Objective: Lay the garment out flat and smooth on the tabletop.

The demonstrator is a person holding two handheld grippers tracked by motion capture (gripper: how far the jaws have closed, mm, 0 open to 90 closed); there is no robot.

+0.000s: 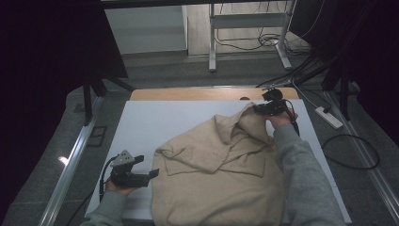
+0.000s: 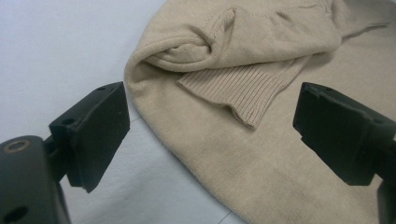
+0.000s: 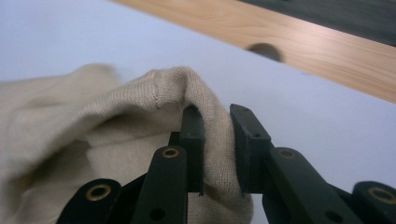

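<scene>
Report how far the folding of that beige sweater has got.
Done: one ribbed cuff already lies folded onto the body of the sweater. In hand: the right gripper is shut on a fold of knit, lifted near the table's far edge. The left gripper is open beside the sweater's edge. Left: laying that pinched part down and folding the body.

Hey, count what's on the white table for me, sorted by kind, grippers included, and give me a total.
Beige knitted sweater: 1
Black two-jaw grippers: 2, the left gripper open beside the sweater, the right gripper shut on a fold of it
Total: 3
</scene>
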